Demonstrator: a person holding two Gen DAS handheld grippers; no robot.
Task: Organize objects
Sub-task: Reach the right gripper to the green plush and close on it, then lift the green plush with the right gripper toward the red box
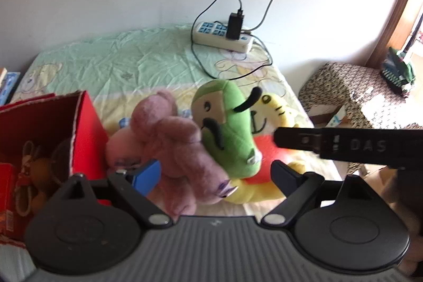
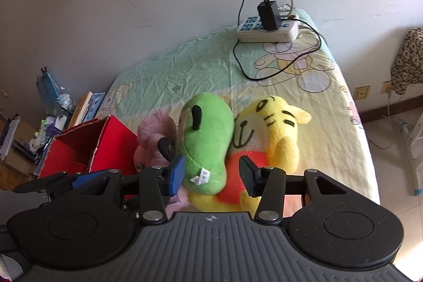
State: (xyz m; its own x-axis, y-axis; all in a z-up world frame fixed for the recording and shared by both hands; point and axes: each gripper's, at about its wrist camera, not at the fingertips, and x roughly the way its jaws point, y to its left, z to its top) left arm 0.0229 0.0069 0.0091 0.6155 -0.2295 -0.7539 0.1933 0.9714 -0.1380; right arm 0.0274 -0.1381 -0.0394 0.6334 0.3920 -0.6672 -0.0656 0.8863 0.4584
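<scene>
Three soft toys lie bunched together on a bed with a pale green and yellow cartoon-print sheet: a fuzzy pink plush animal, a bright green pear-shaped plush with black felt ears and a tan face patch, and a yellow tiger-striped plush bear in a red shirt. The green plush lies across the other two, its long axis running from the white sewn-in label at its near end up to its head at the far end, tilted a little to the left in the right wrist view; its moustached face turns toward the pink plush. An open red cardboard box stands just left of the pink plush, touching it, with brownish toys dimly seen inside in the left wrist view. The left gripper has its jaws apart around the pink plush's lower body, the pads not visibly pressing. The right gripper has its jaws apart astride the green plush's labelled end; whether the blue left pad touches it is unclear. The pink plush's head is largely hidden behind the green one, and the yellow bear's legs are cut off by the gripper bodies. A white power strip with a black charger lies at the bed's far end.
</scene>
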